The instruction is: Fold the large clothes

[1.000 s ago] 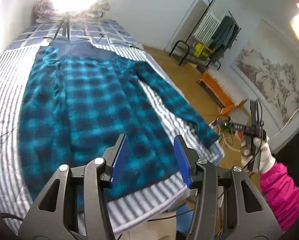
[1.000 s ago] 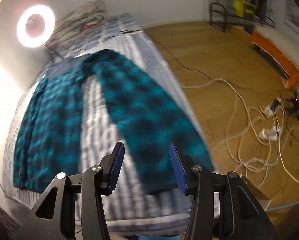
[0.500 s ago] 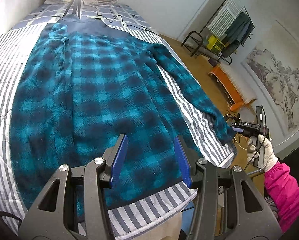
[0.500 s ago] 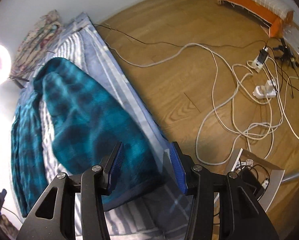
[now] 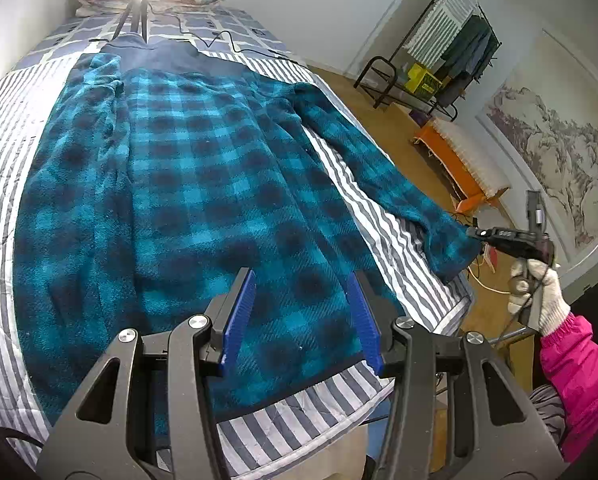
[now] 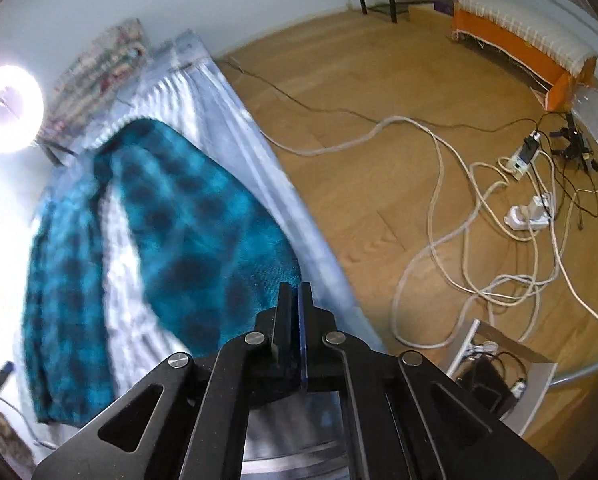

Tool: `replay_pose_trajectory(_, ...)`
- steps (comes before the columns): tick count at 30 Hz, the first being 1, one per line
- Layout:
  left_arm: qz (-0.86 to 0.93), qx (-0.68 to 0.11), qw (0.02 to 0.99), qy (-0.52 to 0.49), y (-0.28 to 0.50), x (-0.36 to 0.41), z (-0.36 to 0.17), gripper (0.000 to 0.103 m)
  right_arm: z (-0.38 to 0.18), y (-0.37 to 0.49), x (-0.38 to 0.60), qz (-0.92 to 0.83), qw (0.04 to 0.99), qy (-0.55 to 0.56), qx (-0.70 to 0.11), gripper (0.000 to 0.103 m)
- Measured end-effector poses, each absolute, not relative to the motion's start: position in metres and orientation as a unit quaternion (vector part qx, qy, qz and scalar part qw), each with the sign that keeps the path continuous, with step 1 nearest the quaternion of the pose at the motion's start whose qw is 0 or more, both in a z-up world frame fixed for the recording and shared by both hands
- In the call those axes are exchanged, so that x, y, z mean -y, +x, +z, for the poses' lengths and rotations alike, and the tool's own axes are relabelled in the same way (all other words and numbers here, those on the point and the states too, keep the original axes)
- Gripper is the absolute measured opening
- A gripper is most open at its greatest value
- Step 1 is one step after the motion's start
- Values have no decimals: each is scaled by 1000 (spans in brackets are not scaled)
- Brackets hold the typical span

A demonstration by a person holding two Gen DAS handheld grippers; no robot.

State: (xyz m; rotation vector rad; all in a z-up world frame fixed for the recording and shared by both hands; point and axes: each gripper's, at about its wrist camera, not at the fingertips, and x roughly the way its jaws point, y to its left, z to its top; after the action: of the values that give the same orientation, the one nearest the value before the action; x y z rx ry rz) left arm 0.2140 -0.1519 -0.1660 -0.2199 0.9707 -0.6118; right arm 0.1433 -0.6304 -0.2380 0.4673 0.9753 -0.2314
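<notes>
Right tool [image 6: 295,300], jaws together at the sleeve [image 6: 203,216] cuff; sleeve runs to upper left. Left tool [image 5: 301,312] half-open over the hem.

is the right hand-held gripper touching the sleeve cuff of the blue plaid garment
Touching. In the left wrist view the right hand-held gripper meets the sleeve cuff at the bed's edge; the right wrist view shows its jaws shut at that fabric.

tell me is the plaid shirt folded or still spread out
Spread. The shirt lies flat on the bed, body open and its sleeve stretched toward the edge; no fold shows.
</notes>
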Motion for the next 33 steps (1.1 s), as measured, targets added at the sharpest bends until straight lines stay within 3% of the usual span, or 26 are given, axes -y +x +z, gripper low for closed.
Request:
replay_pose_trajectory(8,-275,-456,838,-119,219,139,-165,49,-164,143,545,1,900,200,-388,1)
replay_pose_trajectory(14,-262,-451,844,-127,222,128,-163,49,-151,152,456,107,901,154,-391,1)
replay_pose_trajectory(26,-244,-475,830,-164,230,110,-179,49,-254,163,298,259,814,11,-520,1)
replay_pose_trajectory(30,-252,-500,807,-188,234,110,-195,49,-261,162,299,288,788,25,-544,6)
replay_pose_trajectory(32,-259,-514,789,-214,236,110,-205,49,-249,161,308,305,784,41,-539,14)
replay_pose_trajectory(33,-261,-520,781,-226,237,110,-210,49,-242,162,313,305,788,43,-533,24)
